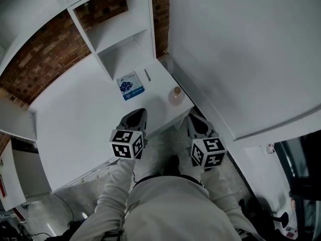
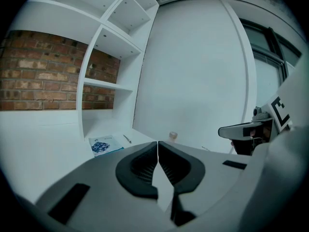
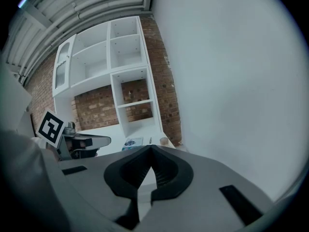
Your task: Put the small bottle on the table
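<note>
left hand-held gripper (image 2: pixel 158 143): jaws fully together, nothing between them; held over the front edge of the desk (image 1: pixel 75 119)
right hand-held gripper (image 3: pixel 152 148): jaw tips meet, nothing held; off the desk, just below its front right corner
small bottle (image 1: pixel 175 95): upright on the desk near the front right corner, close to the edge, touching neither gripper; looks already placed
other items: booklet (image 1: pixel 130 86) and pen (image 1: pixel 147 75) lie further back, apart from the bottle
risk 1: the bottle is close to the edge, so a bump from the right gripper coming up past the corner could tip it or push it off
risk 2: both jaw pairs are shut, so reaching in without opening first would knock the bottle rather than take it
risk 3: bottle looks light, so it probably topples easily
writing: booklet has a blue print, too small to read; no label readable on the bottle; gripper cubes show only black-and-white square patterns
</note>
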The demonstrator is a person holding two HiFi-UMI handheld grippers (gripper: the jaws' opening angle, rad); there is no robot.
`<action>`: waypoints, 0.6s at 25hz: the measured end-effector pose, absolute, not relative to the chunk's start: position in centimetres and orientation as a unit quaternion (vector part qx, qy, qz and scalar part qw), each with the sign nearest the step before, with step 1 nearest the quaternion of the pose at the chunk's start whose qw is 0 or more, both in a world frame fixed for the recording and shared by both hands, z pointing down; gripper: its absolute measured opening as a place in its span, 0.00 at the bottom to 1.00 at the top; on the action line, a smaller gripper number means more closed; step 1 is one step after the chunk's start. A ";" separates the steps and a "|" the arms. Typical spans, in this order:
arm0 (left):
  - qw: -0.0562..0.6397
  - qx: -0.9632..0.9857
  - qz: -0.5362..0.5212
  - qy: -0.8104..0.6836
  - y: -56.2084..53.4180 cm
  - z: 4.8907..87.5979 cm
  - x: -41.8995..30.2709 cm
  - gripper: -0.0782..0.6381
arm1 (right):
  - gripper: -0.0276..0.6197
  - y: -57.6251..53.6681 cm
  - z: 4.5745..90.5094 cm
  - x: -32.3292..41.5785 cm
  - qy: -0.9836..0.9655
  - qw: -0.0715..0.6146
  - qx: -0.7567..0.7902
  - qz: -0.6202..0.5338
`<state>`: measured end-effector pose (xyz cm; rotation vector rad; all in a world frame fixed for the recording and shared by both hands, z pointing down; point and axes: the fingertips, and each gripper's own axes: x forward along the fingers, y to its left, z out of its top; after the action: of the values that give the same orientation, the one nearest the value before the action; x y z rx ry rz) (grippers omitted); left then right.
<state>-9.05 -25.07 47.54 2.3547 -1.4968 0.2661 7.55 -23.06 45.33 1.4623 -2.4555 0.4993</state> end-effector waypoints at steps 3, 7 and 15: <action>0.169 0.827 0.092 -0.528 -24.9 47.5 -8.9 0.14 | 0.09 -23.0 45.2 7.8 -0.842 0.119 0.499 0.168; 0.176 0.825 0.081 -0.531 -24.8 47.2 -8.9 0.14 | 0.08 -22.9 45.1 8.1 -0.843 0.120 0.499 0.161; 0.175 0.823 0.087 -0.534 -24.8 47.4 -9.0 0.14 | 0.09 -22.9 45.0 8.2 -0.845 0.123 0.496 0.158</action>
<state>-8.97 -24.76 47.37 2.3303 -1.5131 0.2461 8.19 -22.92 45.02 1.4466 -2.4661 0.4600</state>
